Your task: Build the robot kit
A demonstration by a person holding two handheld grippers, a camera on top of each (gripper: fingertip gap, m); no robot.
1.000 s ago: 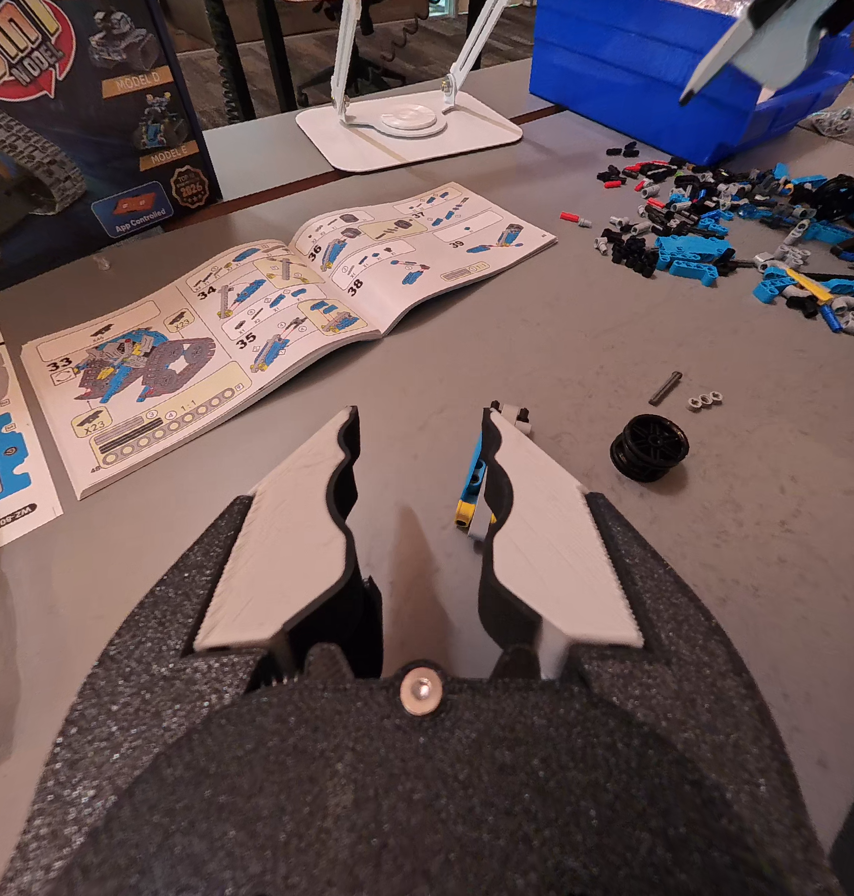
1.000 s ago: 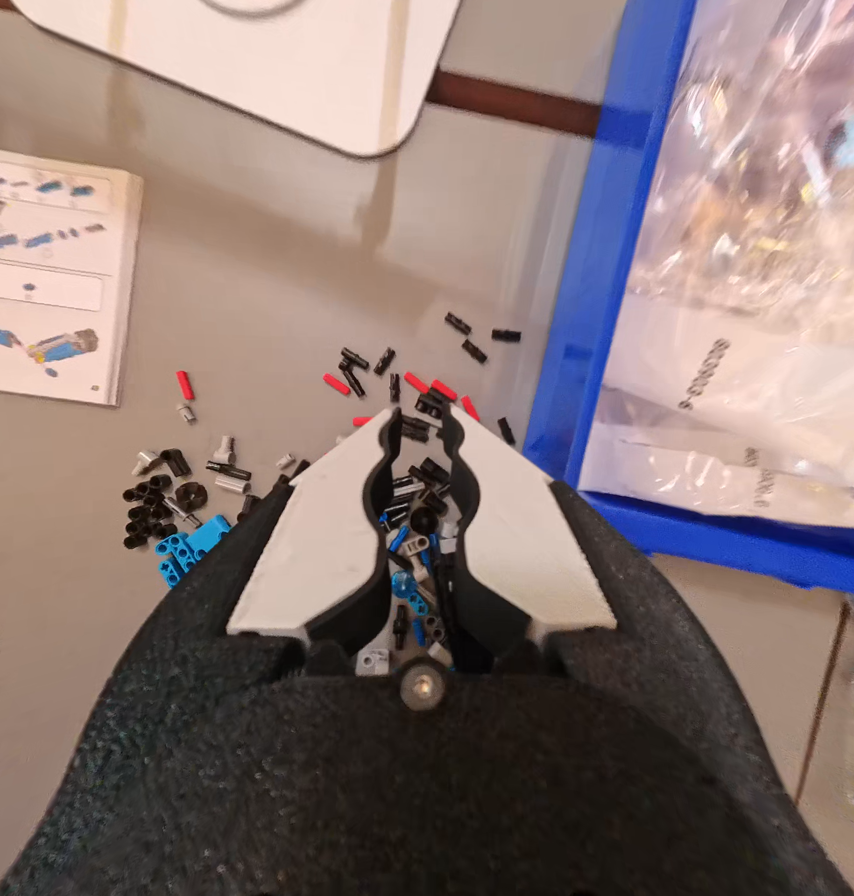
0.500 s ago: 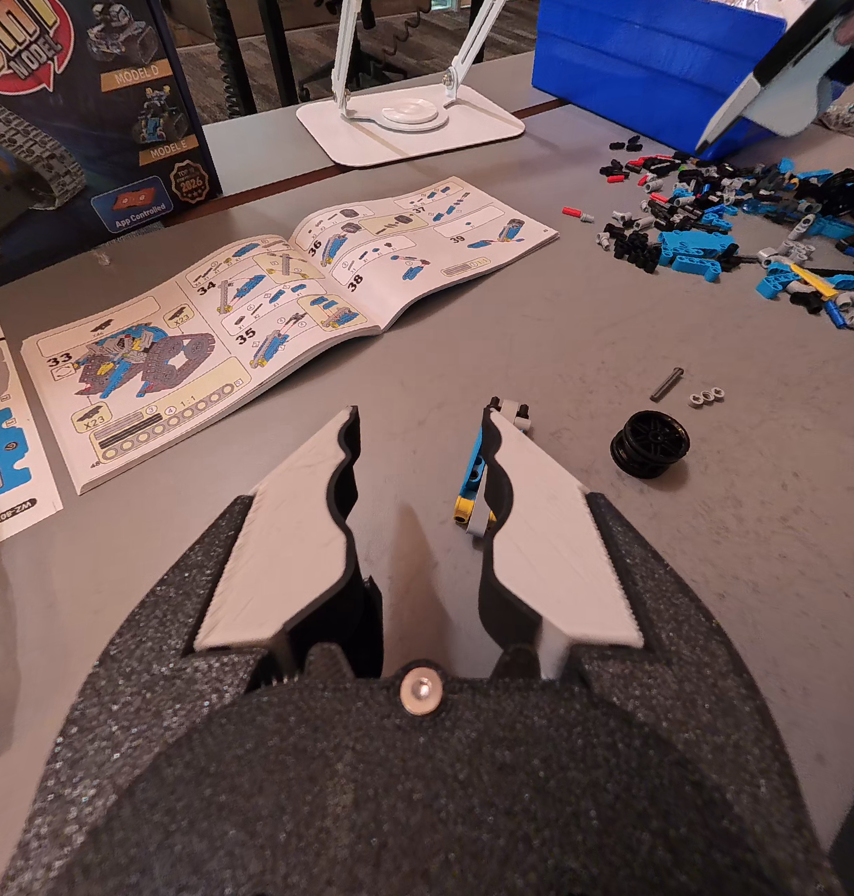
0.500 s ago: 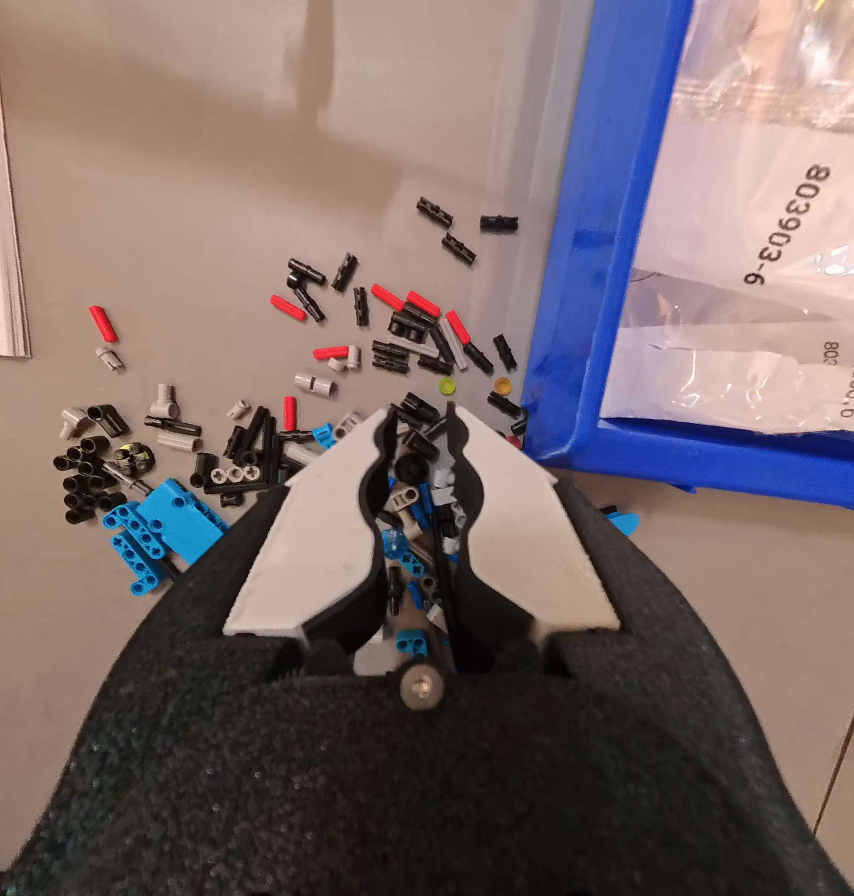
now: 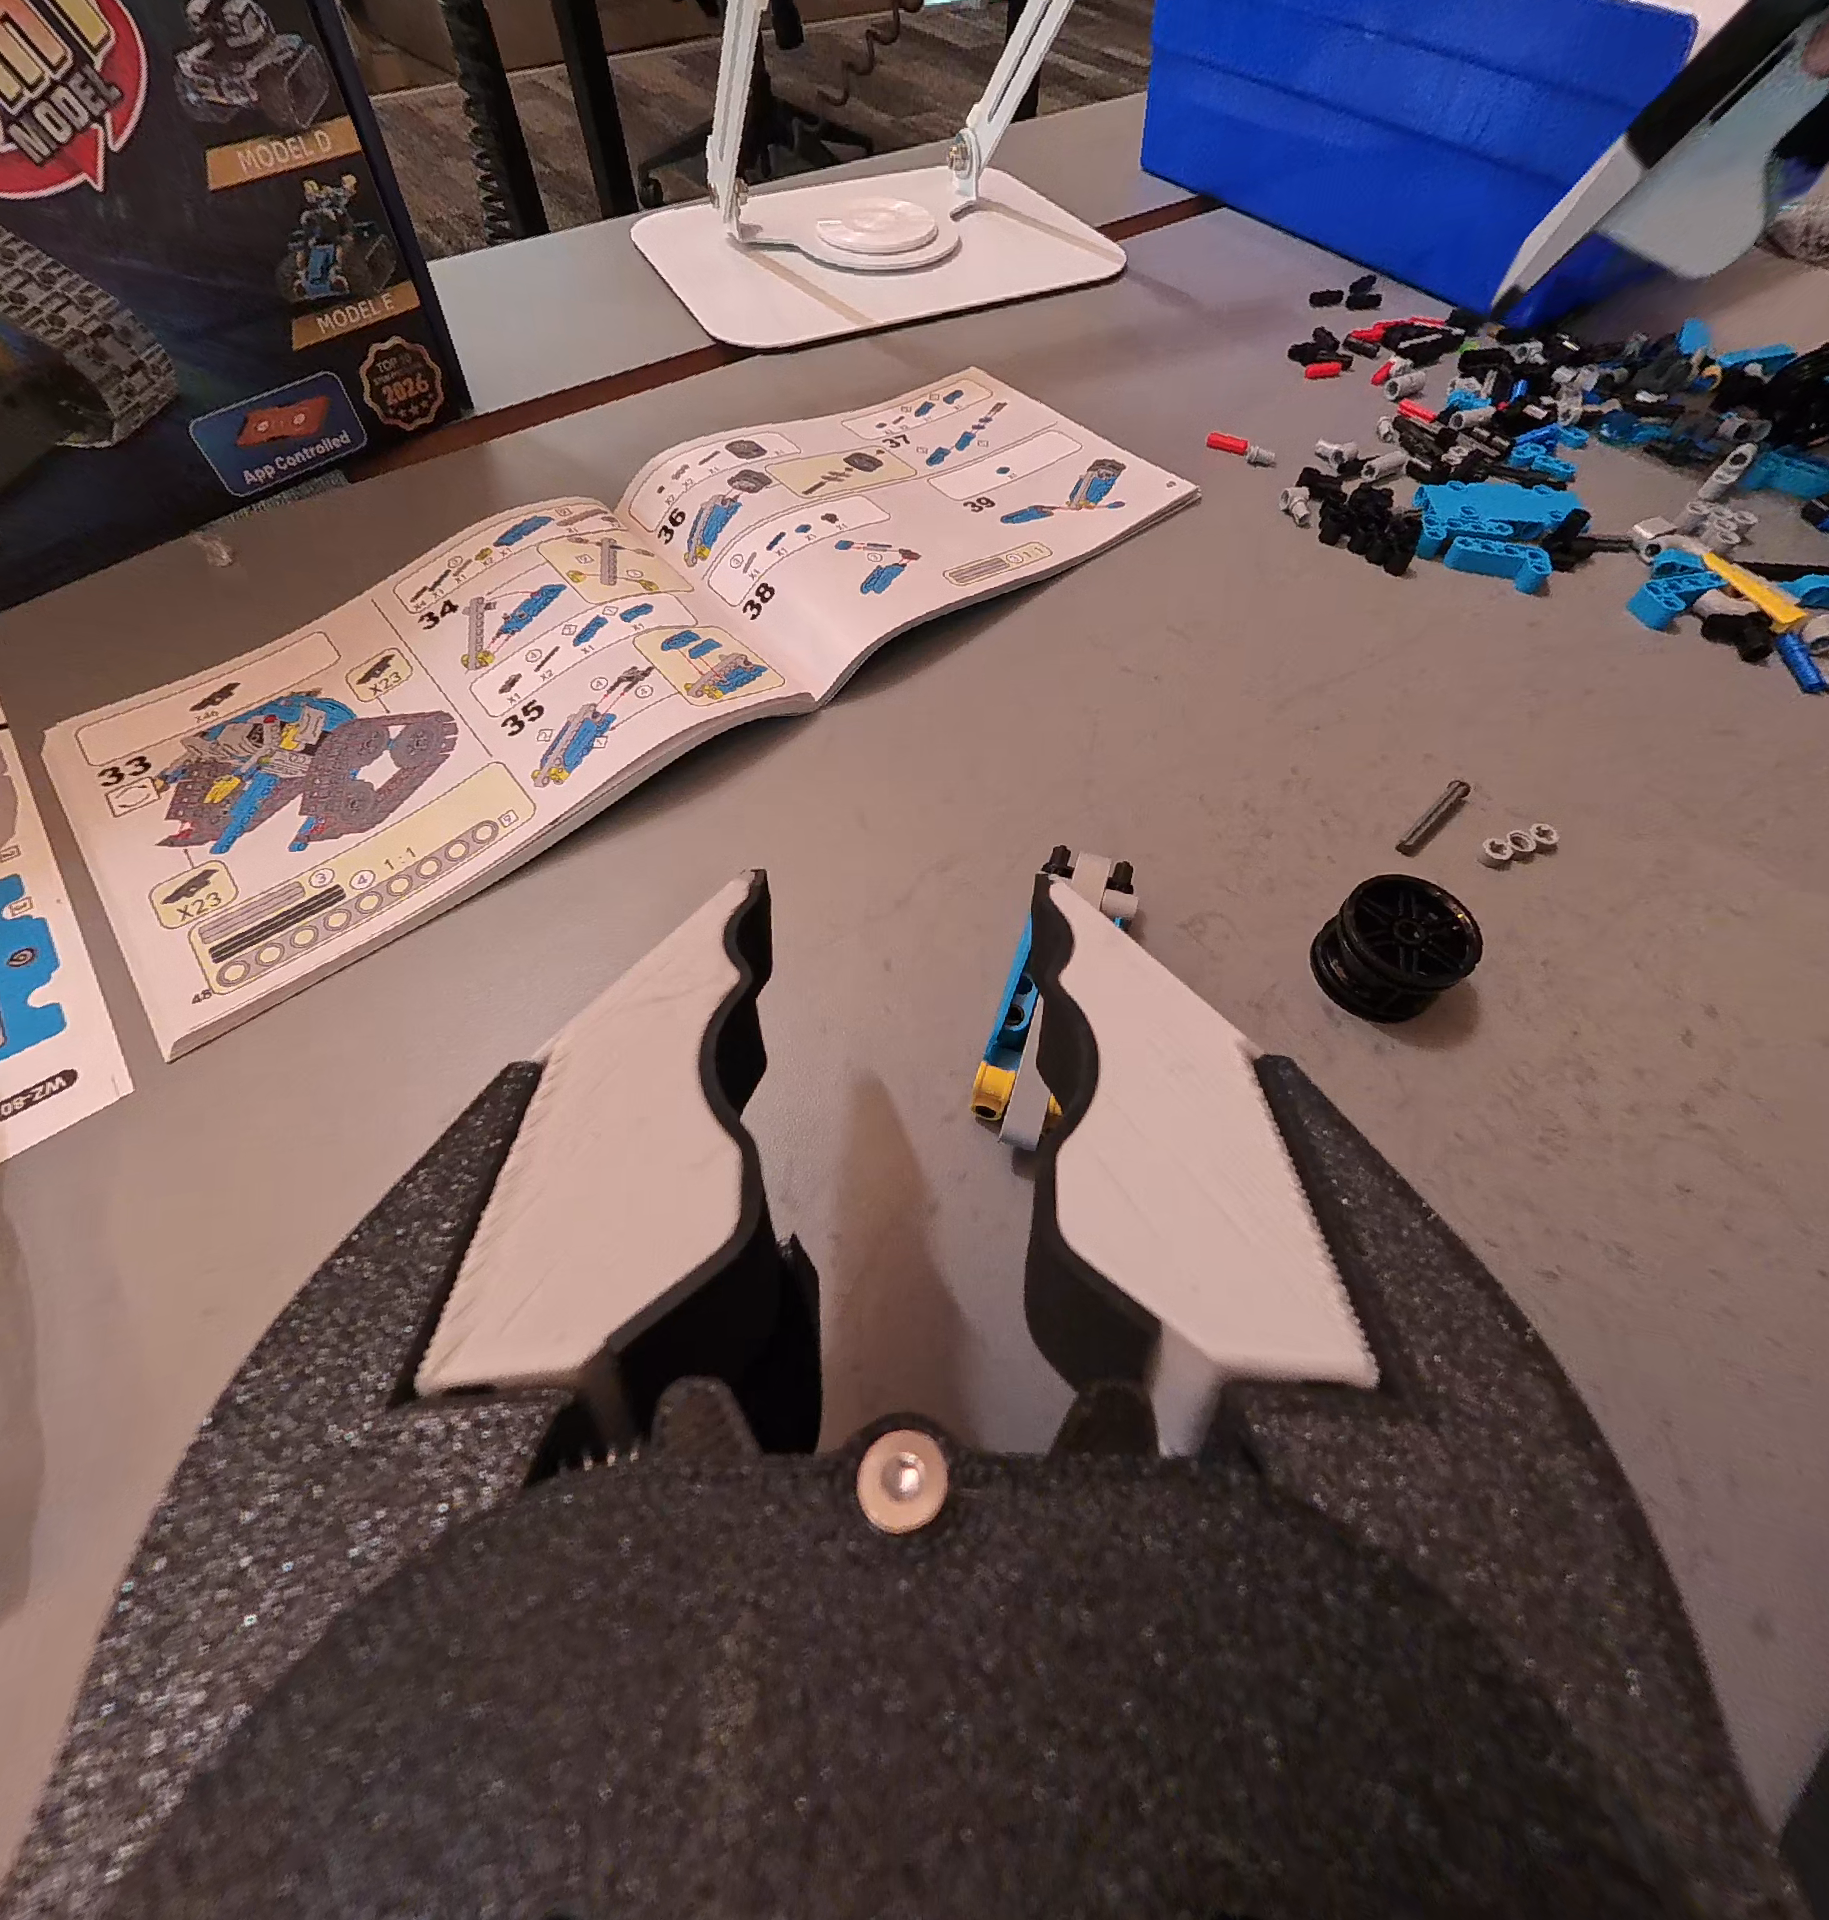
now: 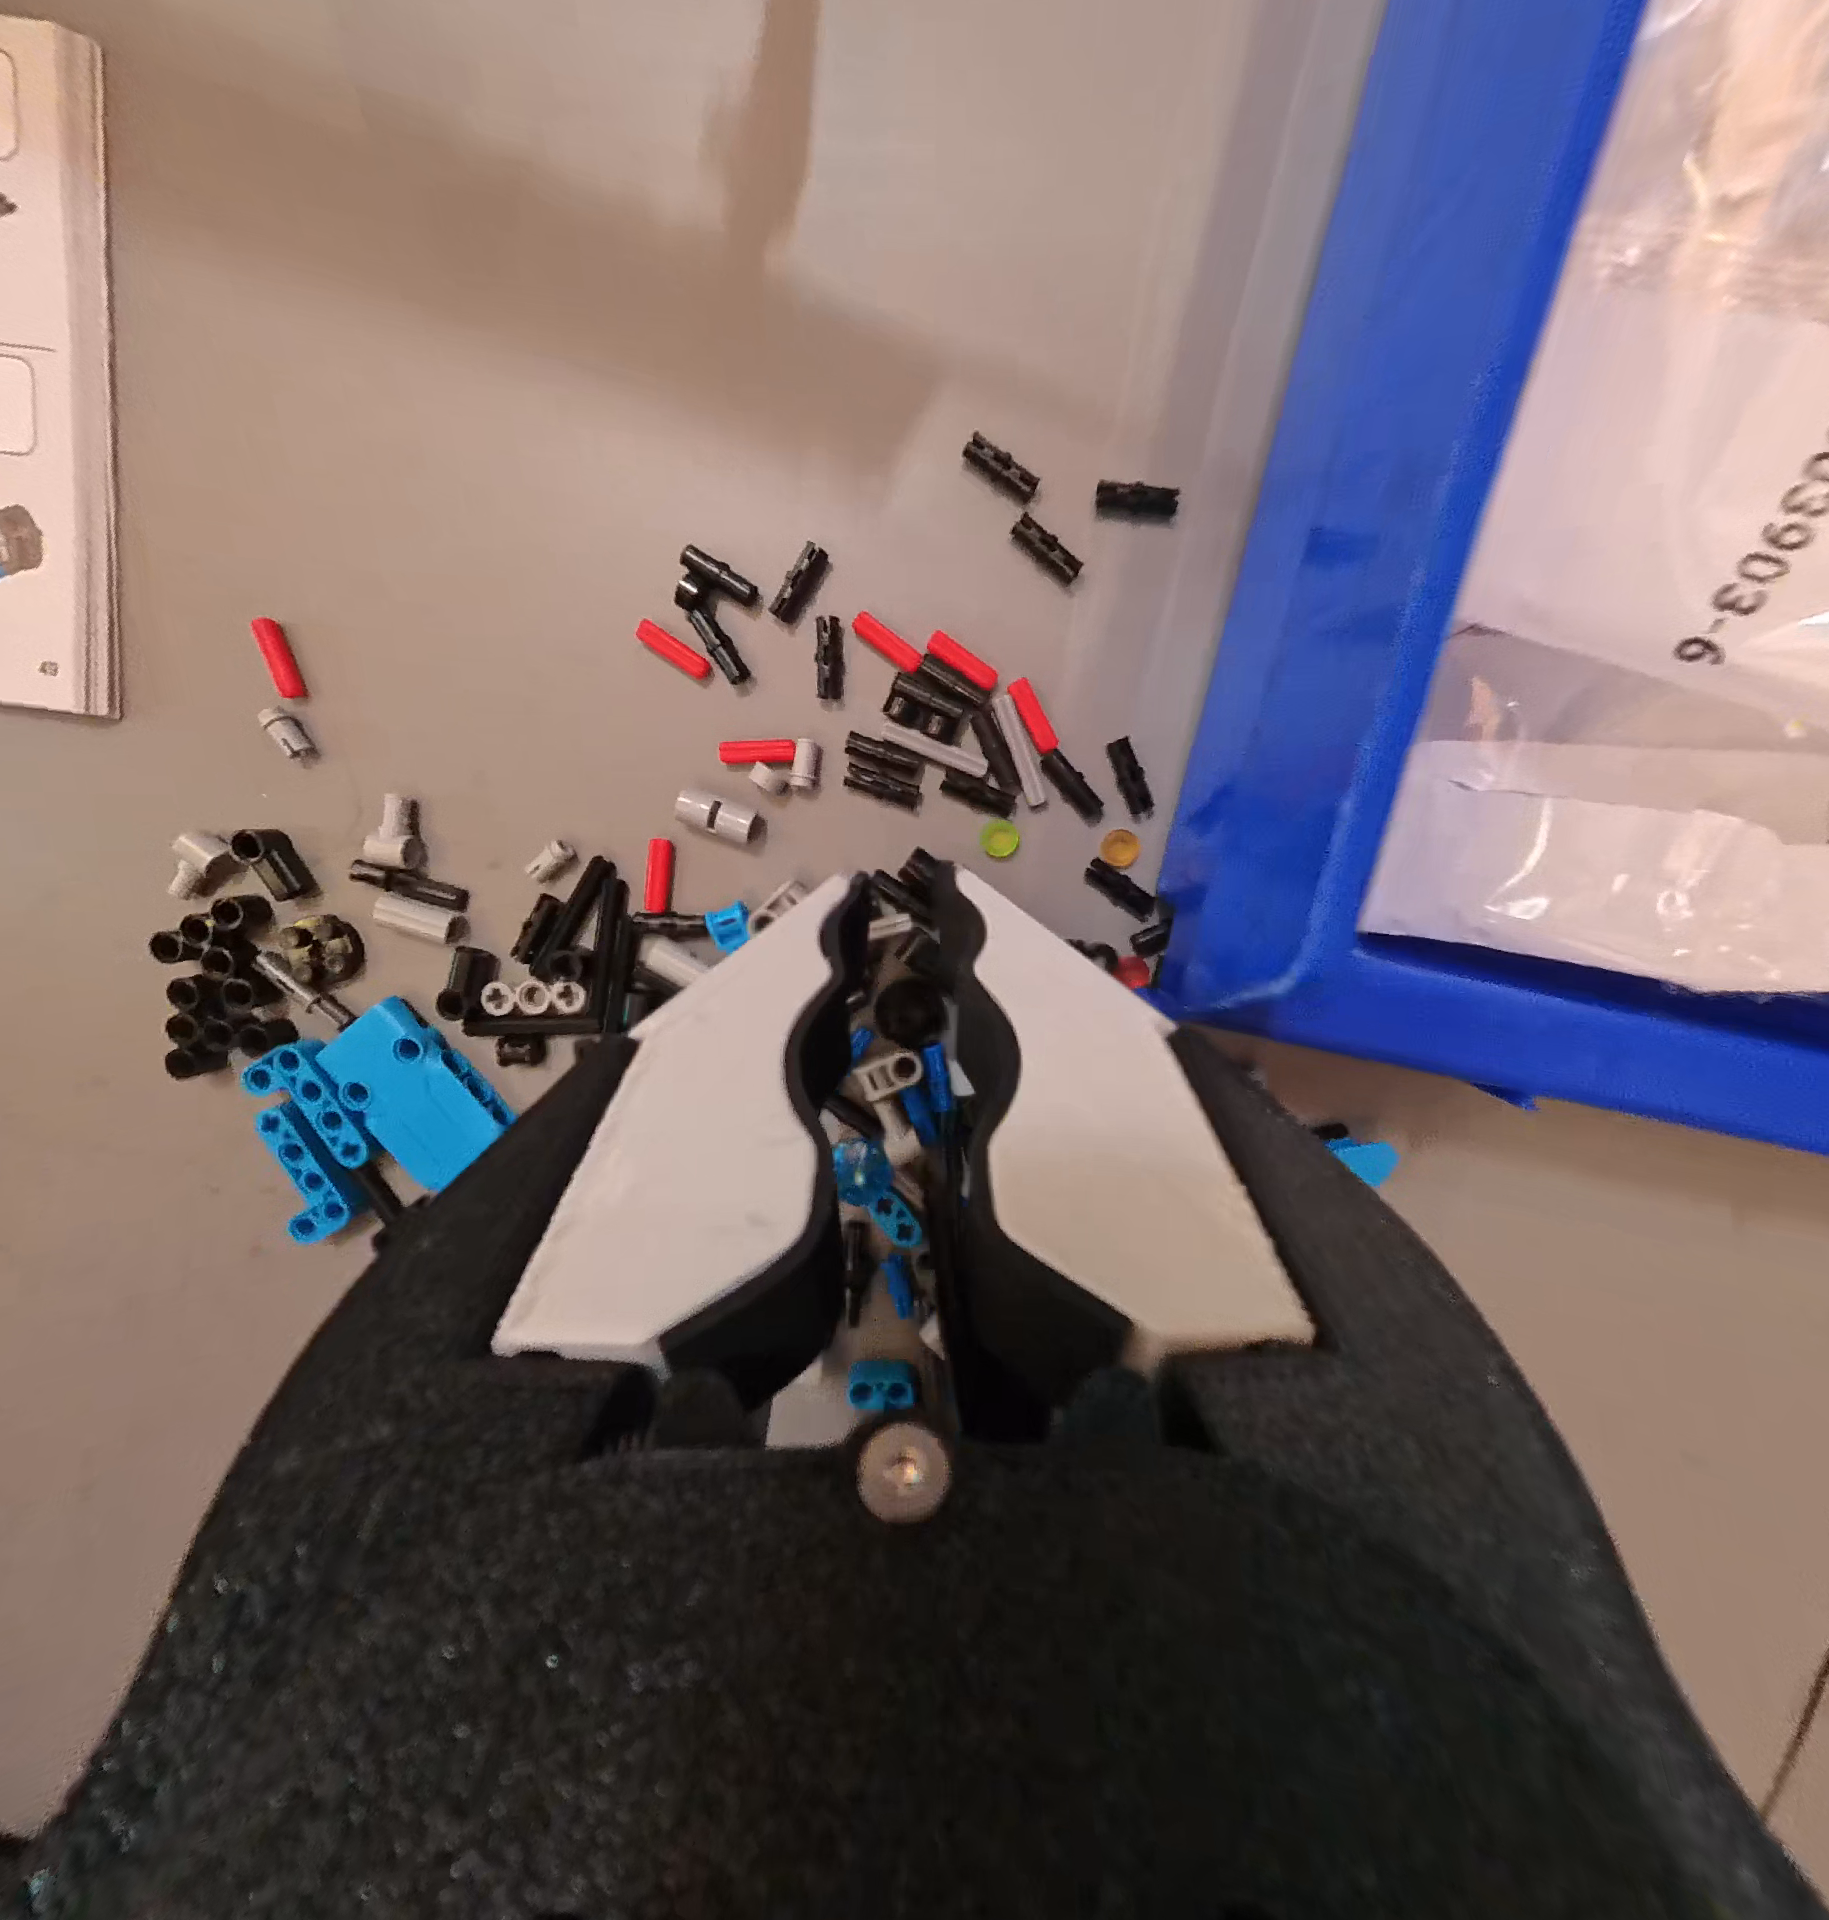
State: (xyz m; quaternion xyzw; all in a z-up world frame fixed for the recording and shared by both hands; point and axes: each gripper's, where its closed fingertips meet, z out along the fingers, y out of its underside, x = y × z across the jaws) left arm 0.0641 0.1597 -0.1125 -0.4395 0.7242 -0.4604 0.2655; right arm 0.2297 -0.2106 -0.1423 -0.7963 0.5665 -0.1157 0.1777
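My left gripper (image 5: 899,883) is open and empty, low over the grey table (image 5: 993,727). A small blue, yellow and grey brick assembly (image 5: 1014,1023) lies on the table against the inner side of its right finger. My right gripper (image 6: 902,878) hovers over a scattered pile of small black, red, grey and blue brick parts (image 6: 889,748), next to the corner of a blue bin (image 6: 1409,520). Its jaws stand a narrow gap apart with nothing between them. It also shows in the left wrist view (image 5: 1512,296), above the pile (image 5: 1512,499).
An open instruction booklet (image 5: 619,644) lies ahead of the left gripper. A black wheel (image 5: 1396,961), a dark axle (image 5: 1434,817) and small grey bushes (image 5: 1518,842) lie to its right. A white lamp base (image 5: 879,249), a kit box (image 5: 162,260) and a sticker sheet (image 5: 6,935) stand around. Plastic bags (image 6: 1668,623) fill the bin. My hands' fingertips stand some 40 cm from each other.
My right gripper has come down and back over the parts pile beside the bin corner, its jaws keeping the same narrow gap. My left gripper has stayed still.
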